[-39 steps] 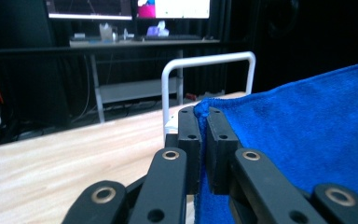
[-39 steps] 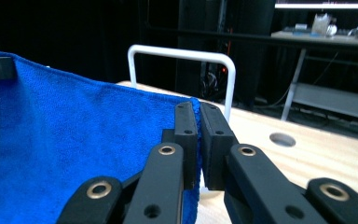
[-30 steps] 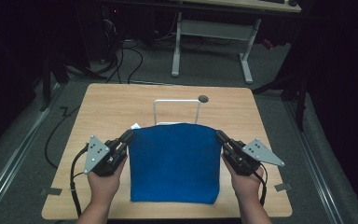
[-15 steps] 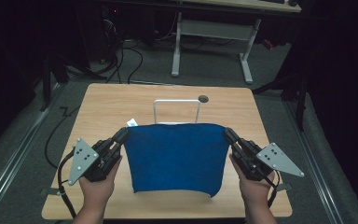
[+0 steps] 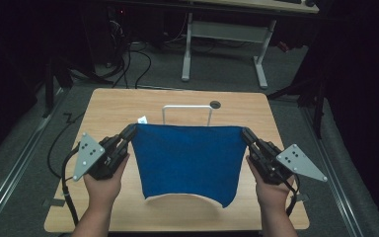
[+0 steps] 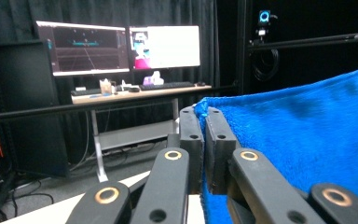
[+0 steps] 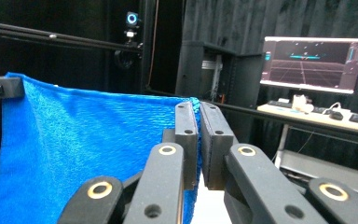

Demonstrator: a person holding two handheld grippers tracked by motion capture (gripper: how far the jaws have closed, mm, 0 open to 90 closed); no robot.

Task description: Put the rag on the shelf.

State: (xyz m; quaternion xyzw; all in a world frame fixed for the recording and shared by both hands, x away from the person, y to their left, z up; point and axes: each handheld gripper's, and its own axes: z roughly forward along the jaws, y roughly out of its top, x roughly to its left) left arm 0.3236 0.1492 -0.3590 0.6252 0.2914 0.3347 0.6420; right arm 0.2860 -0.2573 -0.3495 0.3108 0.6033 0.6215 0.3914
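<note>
Over the wooden table [image 5: 108, 108], blue towel [image 5: 187, 158] hangs stretched between both grippers.

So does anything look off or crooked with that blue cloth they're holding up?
Slightly. The blue cloth hangs between the left gripper and the right gripper, top edge level, but its bottom hem is uneven: the right corner droops lower and a pale underside shows.
</note>
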